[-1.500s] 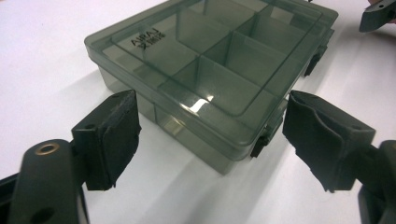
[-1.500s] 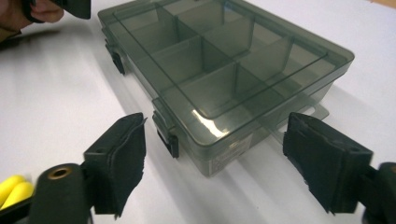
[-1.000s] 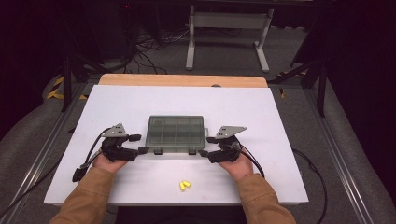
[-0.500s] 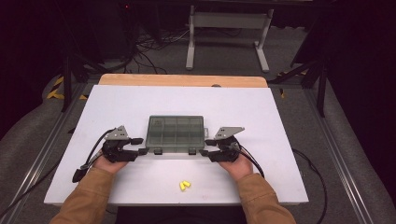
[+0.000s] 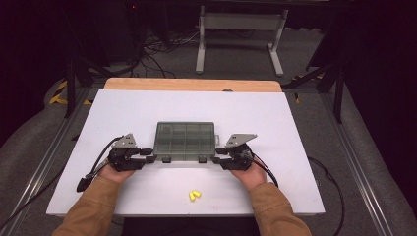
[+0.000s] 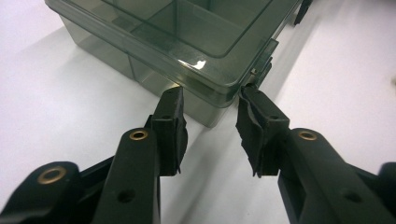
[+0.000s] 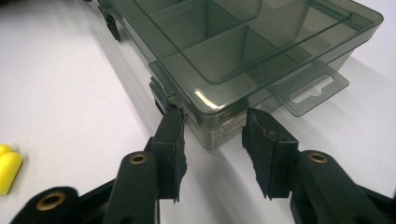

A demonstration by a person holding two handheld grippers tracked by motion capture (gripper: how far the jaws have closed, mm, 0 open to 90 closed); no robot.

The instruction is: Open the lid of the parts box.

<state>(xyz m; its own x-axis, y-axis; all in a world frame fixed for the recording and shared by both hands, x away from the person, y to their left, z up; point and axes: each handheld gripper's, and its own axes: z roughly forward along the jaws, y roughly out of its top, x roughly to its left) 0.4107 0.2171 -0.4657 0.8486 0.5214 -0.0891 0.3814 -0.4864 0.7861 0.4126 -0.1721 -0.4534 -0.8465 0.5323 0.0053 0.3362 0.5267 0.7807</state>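
A smoky translucent compartment box (image 5: 186, 140) lies with its lid down on the white table (image 5: 295, 128). My left gripper (image 5: 150, 152) points at its near left corner. In the left gripper view the jaws have just been closing. The gripper (image 6: 211, 98) is open, and its pad tips flank that corner of the box (image 6: 187, 28) without clamping it. My right gripper (image 5: 219, 159) mirrors this at the near right corner. It has also just been closing, and in its own view the gripper (image 7: 212, 116) straddles the box (image 7: 224, 46) corner, still open.
Two yellow foam earplugs (image 5: 194, 195) lie near the table's front edge, between the forearms, and show as yellow earplugs (image 7: 7, 168) at the left of the right gripper view. A hang tab (image 7: 310, 88) juts from the box's right end. A wooden strip (image 5: 192, 84) edges the far side.
Both grippers' jaws have narrowed around the box's near corners. The hands and the box have stayed where they were.
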